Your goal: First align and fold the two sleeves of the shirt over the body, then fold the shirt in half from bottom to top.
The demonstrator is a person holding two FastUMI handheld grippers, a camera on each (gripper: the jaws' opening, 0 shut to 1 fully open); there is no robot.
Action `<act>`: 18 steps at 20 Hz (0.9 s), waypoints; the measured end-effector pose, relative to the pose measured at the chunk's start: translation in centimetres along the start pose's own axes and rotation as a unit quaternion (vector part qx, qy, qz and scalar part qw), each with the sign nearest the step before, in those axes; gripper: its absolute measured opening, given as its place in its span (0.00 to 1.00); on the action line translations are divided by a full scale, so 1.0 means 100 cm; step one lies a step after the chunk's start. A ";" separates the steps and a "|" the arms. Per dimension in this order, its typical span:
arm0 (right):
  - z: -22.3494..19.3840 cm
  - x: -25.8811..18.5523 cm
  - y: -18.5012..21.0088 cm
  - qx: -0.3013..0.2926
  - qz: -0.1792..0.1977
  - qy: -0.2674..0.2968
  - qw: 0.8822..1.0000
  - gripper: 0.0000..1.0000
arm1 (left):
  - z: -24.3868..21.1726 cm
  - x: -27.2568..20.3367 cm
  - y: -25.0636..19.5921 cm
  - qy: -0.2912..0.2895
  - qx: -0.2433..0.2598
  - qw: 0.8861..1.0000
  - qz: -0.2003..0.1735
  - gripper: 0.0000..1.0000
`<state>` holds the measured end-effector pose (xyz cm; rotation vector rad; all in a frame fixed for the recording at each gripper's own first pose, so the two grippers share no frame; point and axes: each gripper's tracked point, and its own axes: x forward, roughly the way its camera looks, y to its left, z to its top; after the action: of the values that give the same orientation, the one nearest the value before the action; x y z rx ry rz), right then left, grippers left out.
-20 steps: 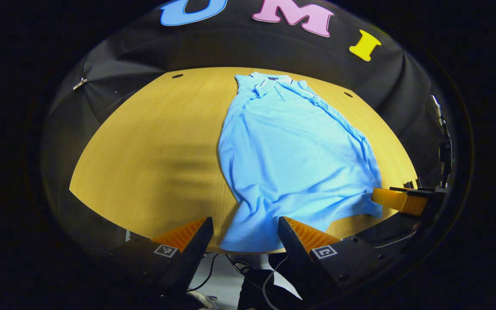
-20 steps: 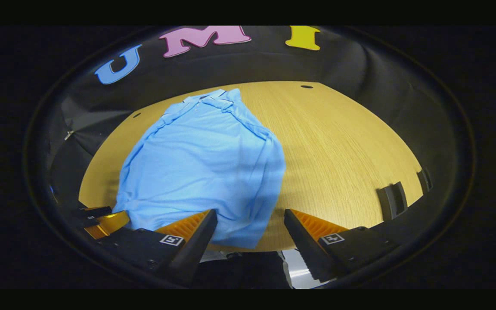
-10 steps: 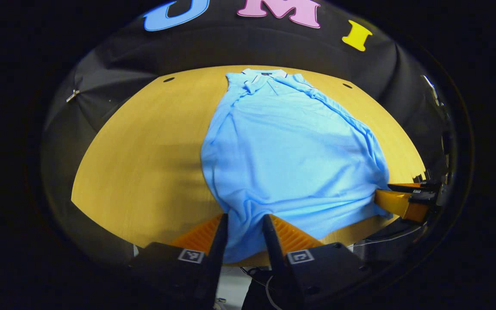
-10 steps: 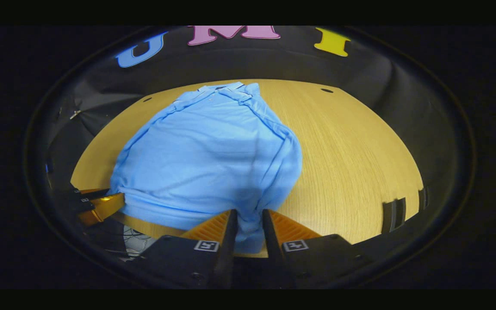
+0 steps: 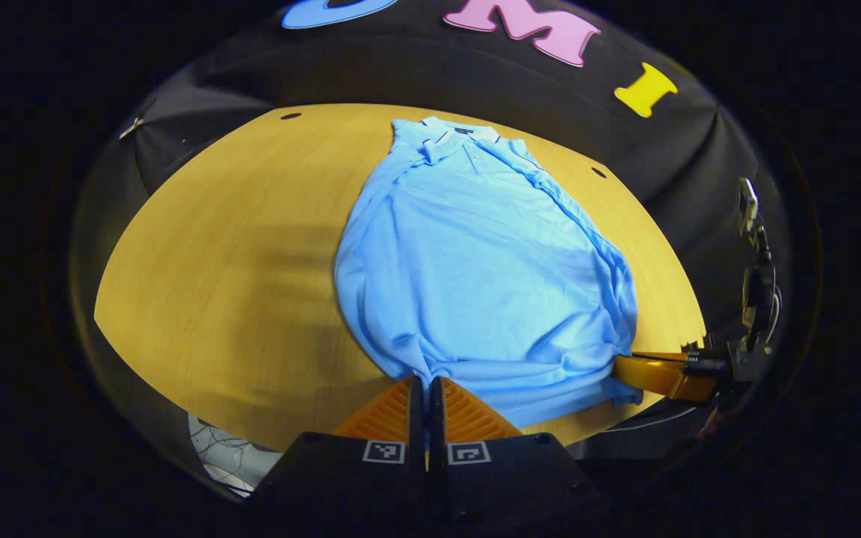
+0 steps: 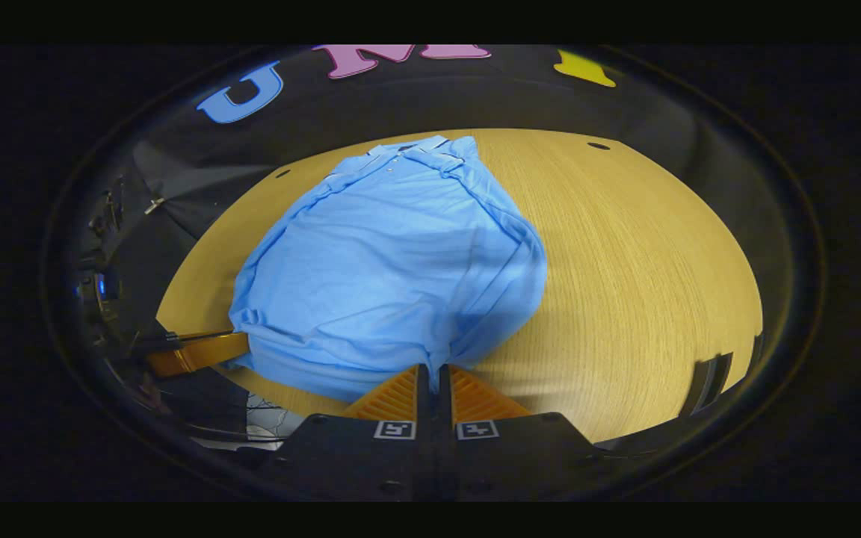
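Light blue cloth, the shirt (image 5: 475,276), lies flat on the wooden table (image 5: 236,269) with its collar (image 5: 460,138) at 12 o'clock in the left gripper view, toward the black cloth wall (image 5: 430,82), and its hem at the near edge of the table. Both sleeves are already folded in over the body, so the sides run as long narrow folds.

The left gripper (image 5: 427,388) has its jaws pressed together on the hem corner at 6 o'clock of its own view. The right gripper (image 6: 434,377) is likewise clamped on the other hem corner at 6 o'clock of the right gripper view. Each gripper also shows in the other's view, at 4 o'clock and at 8 o'clock, touching the hem.

Bare tabletop spreads wide at 9 o'clock of the shirt in the left gripper view and at 3 o'clock in the right gripper view. A small dark hole (image 5: 290,116) sits in the table near each far corner. Cables (image 5: 221,456) hang below the near edge.
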<state>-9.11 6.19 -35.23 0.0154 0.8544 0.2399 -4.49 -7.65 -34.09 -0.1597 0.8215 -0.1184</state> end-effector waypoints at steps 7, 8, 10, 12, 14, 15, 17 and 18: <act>0.073 -0.024 0.000 -0.059 -0.002 -0.094 0.994 0.05 | 0.049 -0.035 -0.041 -0.047 0.063 0.996 -0.033 0.07; 0.086 -0.024 0.001 -0.062 -0.002 -0.104 0.993 0.05 | 0.062 -0.037 -0.046 -0.056 0.068 0.995 -0.037 0.06; 0.113 -0.025 0.000 -0.071 -0.002 -0.125 0.990 0.05 | 0.097 -0.038 -0.055 -0.079 0.062 0.994 -0.045 0.06; 0.147 -0.024 -0.002 -0.079 -0.002 -0.149 0.986 0.05 | 0.133 -0.039 -0.058 -0.099 0.040 0.993 -0.049 0.06; 0.181 -0.018 -0.004 -0.080 0.001 -0.167 0.983 0.10 | 0.168 -0.034 -0.055 -0.116 0.027 0.992 -0.047 0.06; 0.197 -0.013 -0.004 -0.080 0.005 -0.174 0.981 0.05 | 0.184 -0.028 -0.051 -0.123 0.032 0.991 -0.042 0.06; 0.233 0.000 -0.005 -0.082 0.006 -0.191 0.978 0.05 | 0.211 -0.017 -0.047 -0.132 0.032 0.990 -0.036 0.06; 0.249 0.005 -0.006 -0.083 0.007 -0.198 0.977 0.11 | 0.224 -0.011 -0.047 -0.135 0.024 0.990 -0.037 0.06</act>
<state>9.96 7.81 -19.25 -0.0843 0.4351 0.3083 11.07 -9.95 -17.40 -0.1564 0.5417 -0.1823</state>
